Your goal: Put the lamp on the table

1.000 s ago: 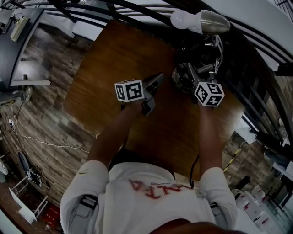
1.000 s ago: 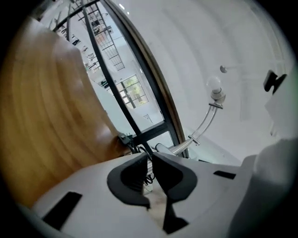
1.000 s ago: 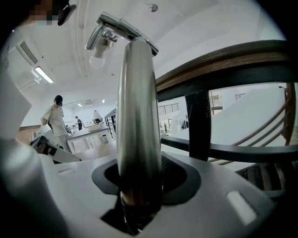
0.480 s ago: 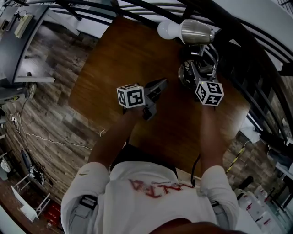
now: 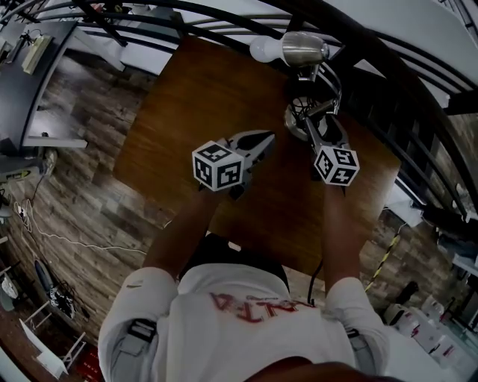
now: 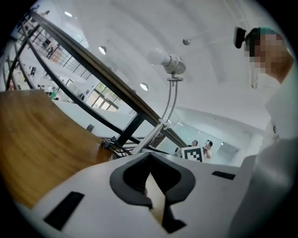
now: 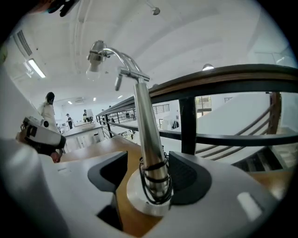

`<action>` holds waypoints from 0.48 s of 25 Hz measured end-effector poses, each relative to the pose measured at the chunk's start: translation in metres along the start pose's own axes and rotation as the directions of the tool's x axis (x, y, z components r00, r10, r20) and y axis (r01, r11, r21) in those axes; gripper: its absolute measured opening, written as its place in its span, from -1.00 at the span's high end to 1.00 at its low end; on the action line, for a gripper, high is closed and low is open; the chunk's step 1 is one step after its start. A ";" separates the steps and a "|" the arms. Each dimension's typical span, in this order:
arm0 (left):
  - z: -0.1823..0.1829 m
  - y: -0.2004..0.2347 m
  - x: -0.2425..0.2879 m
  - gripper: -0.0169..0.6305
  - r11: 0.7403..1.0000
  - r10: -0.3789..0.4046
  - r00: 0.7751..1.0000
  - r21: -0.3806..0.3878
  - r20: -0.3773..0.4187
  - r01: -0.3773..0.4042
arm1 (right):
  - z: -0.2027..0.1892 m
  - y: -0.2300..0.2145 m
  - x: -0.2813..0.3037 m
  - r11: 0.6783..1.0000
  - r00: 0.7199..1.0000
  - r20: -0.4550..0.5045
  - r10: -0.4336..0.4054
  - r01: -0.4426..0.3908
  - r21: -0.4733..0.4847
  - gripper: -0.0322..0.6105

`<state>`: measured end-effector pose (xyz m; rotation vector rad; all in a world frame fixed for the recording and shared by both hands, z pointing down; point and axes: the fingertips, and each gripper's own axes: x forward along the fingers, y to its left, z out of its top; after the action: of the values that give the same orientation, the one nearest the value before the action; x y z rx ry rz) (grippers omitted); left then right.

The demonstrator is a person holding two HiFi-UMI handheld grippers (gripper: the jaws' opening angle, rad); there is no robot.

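The lamp (image 5: pixel 302 51) stands upright on the wooden table (image 5: pixel 202 97) near its far right edge, with a white bulb, a metal head, a curved neck and a round base wound with black cable. My right gripper (image 5: pixel 314 123) is at the base, and its jaws are opening. In the right gripper view the lamp's pole (image 7: pixel 149 135) rises between the pads of the right gripper (image 7: pixel 148 169), clear of the left pad. My left gripper (image 5: pixel 266 137) hovers over the table's middle, shut and empty. In its own view the left gripper (image 6: pixel 150 160) faces the lamp (image 6: pixel 168 69).
A black railing (image 5: pixel 224 15) runs along the table's far side, close behind the lamp, and appears as a dark rail (image 7: pixel 223 76) in the right gripper view. Wood-plank floor (image 5: pixel 67 149) lies to the left with a grey desk (image 5: pixel 30 82) and a loose cable (image 5: pixel 45 216).
The right gripper's jaws have spread wider around the lamp's pole near its base. The left gripper has stayed over the table's middle, with its jaws closed together.
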<state>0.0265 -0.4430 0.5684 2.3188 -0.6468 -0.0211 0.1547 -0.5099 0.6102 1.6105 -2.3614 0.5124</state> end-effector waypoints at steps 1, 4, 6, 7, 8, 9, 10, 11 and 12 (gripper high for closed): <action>-0.001 -0.005 -0.001 0.92 0.999 0.009 1.000 0.031 -0.011 -0.009 | -0.003 0.001 -0.011 1.000 1.000 0.004 0.000 0.000 0.027 0.14; -0.002 -0.015 -0.007 0.92 0.996 0.035 0.999 0.088 -0.035 -0.032 | -0.007 0.006 -0.041 0.995 1.000 0.026 -0.012 0.010 0.099 0.14; -0.001 -0.024 -0.013 0.92 0.993 0.040 0.998 0.116 -0.048 -0.034 | -0.007 0.012 -0.064 0.994 0.999 0.041 -0.025 0.021 0.110 0.15; -0.002 -0.029 -0.017 0.92 0.992 0.039 0.998 0.123 -0.052 -0.033 | -0.007 0.016 -0.077 0.994 0.998 0.047 -0.034 0.029 0.105 0.22; -0.002 -0.035 -0.022 0.92 0.992 0.038 0.998 0.125 -0.056 -0.030 | -0.006 0.020 -0.090 0.994 0.997 0.053 -0.047 0.042 0.100 0.29; -0.001 -0.041 -0.026 0.92 0.992 0.034 0.998 0.126 -0.057 -0.027 | -0.005 0.023 -0.103 0.994 0.996 0.061 -0.063 0.057 0.099 0.40; 0.000 -0.048 -0.030 0.92 0.992 0.030 0.998 0.127 -0.057 -0.023 | -0.003 0.027 -0.115 0.992 0.994 0.072 -0.078 0.071 0.102 0.48; 0.002 -0.054 -0.035 0.92 0.991 0.025 0.998 0.131 -0.055 -0.018 | 0.000 0.030 -0.127 0.990 0.992 0.087 -0.092 0.082 0.111 0.53; 0.004 -0.061 -0.039 0.92 0.990 0.020 0.998 0.137 -0.053 -0.013 | 0.004 0.034 -0.139 0.988 0.989 0.105 -0.102 0.089 0.126 0.62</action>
<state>0.0190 -0.3900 0.5191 2.4366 -0.6586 0.0963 0.1734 -0.3826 0.5479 1.8412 -2.3577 0.5699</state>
